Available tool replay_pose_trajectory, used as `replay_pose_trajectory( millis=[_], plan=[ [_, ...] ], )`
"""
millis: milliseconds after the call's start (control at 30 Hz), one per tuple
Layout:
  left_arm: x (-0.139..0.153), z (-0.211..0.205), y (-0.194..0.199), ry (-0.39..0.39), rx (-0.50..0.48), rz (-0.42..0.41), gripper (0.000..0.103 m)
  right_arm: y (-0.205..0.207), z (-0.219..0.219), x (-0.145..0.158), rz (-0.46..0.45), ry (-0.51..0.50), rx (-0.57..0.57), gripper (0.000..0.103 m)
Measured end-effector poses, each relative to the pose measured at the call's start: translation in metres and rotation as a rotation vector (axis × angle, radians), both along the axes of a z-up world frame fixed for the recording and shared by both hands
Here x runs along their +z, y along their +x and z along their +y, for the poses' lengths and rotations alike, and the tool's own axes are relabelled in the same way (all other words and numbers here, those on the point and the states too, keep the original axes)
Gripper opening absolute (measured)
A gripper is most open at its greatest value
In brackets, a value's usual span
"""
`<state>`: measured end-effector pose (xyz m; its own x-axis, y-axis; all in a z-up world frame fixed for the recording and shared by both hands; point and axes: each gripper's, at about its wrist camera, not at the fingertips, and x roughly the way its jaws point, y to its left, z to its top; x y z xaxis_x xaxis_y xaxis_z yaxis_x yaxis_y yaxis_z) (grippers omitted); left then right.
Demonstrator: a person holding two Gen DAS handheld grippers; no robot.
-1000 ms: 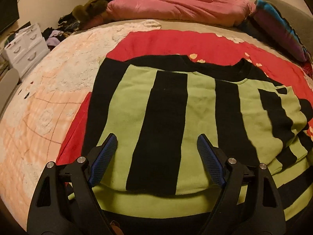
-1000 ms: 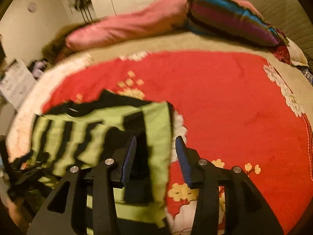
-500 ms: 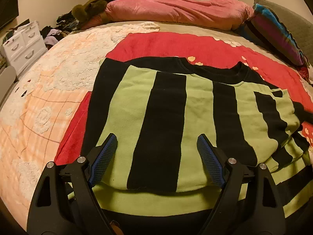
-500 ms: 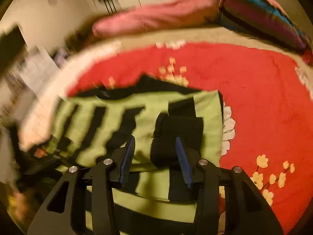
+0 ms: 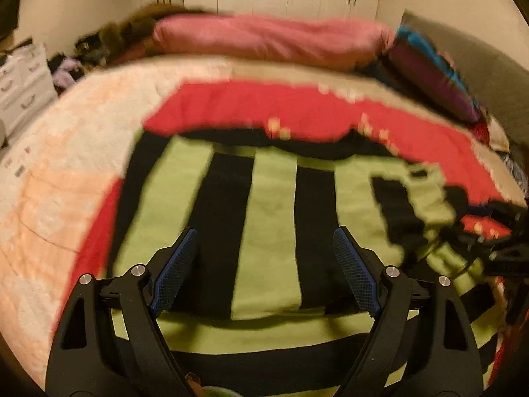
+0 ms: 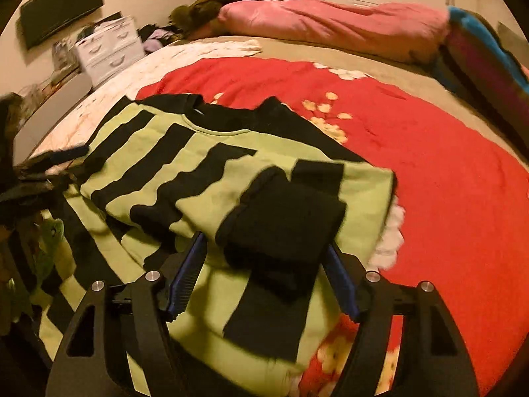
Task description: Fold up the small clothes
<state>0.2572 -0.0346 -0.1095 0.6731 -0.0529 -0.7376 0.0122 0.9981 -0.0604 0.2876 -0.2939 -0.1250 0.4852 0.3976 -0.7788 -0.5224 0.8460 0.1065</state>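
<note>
While the right gripper (image 6: 264, 274) is being opened, the black cuff (image 6: 284, 221) of the folded-in sleeve lies between its blue pads (image 6: 186, 273), and no pad is seen pressing on it; the sleeve is judged to have been let go. That sleeve is laid across the right side of the striped sweater (image 6: 198, 172), cuff towards the near hem, so one side fold can be counted as done.

Nearest in the left wrist view, the left gripper (image 5: 264, 271) is held wide apart above the sweater's near hem band, with nothing grasped and only cloth seen beneath the gap. Whether its fingertips touch the fabric cannot be told through the blur.

Beyond both tools, the green and black sweater is spread flat on the red blanket (image 6: 413, 165), its black collar at the far end. On its left side no folded sleeve is seen; the body there ends in a black edge, and what lies under it is hidden. The left side fold and the final fold from hem to collar are therefore judged to remain, so the task is put at roughly a third complete for this garment.

Farthest off, a pink duvet (image 6: 330, 23) is heaped along the far edge of the bed.
</note>
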Motion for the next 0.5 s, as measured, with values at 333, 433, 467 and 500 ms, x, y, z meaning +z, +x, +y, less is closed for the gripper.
replay_pose_trajectory(
  millis=[333, 433, 467, 500],
  plan=[
    [-0.015, -0.001, 0.004, 0.036, 0.004, 0.035, 0.077, 0.013, -0.032, 0.006, 0.256, 0.268, 0.218, 0.040],
    [-0.015, -0.001, 0.004, 0.042, 0.005, 0.037, 0.077, 0.015, -0.032, -0.009, 0.322, 0.236, 0.191, 0.045],
    [-0.015, -0.001, 0.004, 0.045, 0.004, 0.039, 0.077, 0.016, -0.032, -0.015, 0.323, 0.199, 0.151, 0.046],
    [-0.015, -0.002, 0.004, 0.048, 0.003, 0.038, 0.077, 0.018, -0.031, -0.020, 0.338, 0.195, 0.110, 0.047]
  ],
)
